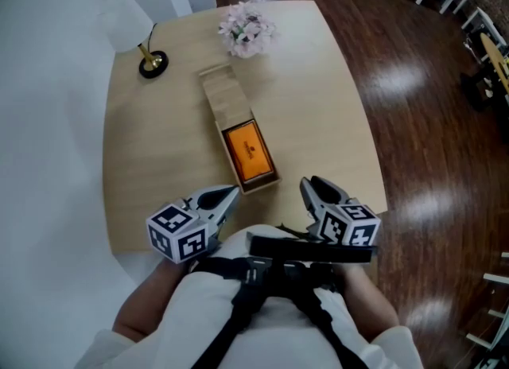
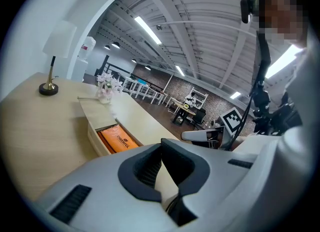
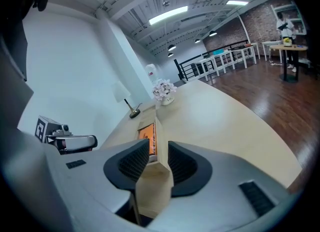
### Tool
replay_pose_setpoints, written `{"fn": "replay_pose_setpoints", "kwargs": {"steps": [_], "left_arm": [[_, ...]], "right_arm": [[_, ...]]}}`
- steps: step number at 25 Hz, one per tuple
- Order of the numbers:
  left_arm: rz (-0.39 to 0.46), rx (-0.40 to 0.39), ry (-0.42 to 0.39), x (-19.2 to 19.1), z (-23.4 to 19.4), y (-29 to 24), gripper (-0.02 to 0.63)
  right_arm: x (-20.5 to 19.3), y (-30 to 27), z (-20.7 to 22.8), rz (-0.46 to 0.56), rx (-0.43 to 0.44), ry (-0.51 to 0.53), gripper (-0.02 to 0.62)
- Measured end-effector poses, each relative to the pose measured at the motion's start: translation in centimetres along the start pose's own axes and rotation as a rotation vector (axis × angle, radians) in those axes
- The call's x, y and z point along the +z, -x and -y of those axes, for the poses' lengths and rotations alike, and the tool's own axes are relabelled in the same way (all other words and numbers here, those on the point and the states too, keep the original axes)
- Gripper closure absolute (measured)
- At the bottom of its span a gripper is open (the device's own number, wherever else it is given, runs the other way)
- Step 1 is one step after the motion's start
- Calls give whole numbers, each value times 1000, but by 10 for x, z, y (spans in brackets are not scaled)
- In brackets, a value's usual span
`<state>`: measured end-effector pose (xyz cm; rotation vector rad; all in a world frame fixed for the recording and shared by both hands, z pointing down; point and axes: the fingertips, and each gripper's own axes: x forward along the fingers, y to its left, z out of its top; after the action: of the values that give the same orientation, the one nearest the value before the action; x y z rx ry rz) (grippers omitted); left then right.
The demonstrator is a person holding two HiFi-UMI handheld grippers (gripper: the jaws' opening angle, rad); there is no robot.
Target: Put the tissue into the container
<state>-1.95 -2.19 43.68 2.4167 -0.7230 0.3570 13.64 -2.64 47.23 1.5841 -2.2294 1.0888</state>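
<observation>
A long wooden container (image 1: 238, 133) lies in the middle of the table, its sliding lid (image 1: 223, 93) pushed toward the far end. An orange tissue pack (image 1: 249, 151) rests in the uncovered near half. My left gripper (image 1: 227, 197) hovers at the table's near edge, just left of the container's near end, shut with nothing in it. My right gripper (image 1: 312, 188) is on the near right, open with a narrow gap and nothing between the fingers. The right gripper view looks through my right gripper (image 3: 159, 146) toward the container (image 3: 158, 126) and pack (image 3: 146, 133). The pack (image 2: 119, 139) also shows beyond my left gripper (image 2: 161, 148).
A lamp with a white shade (image 1: 147, 57) stands at the far left of the pale wooden table (image 1: 318, 105). A vase of pale flowers (image 1: 246, 29) sits past the container's far end. Dark wood floor lies to the right. The person's torso with black straps fills the bottom.
</observation>
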Motion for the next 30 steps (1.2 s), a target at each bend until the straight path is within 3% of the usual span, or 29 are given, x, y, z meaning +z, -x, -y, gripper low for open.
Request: {"fn": "replay_pose_setpoints", "kwargs": {"steps": [10,19,30], "left_arm": [[-18,0,-7,-1,0,-2,611],[-23,1,-8,-2,-2,-1,611],[-23,-2,-4,-2,-4,1,611]], "right_arm": [[1,-3,-4,-11,16,30,522],[6,-2,-7,10,10,41,605],[8,-3,-20,0,43,68,607]]}}
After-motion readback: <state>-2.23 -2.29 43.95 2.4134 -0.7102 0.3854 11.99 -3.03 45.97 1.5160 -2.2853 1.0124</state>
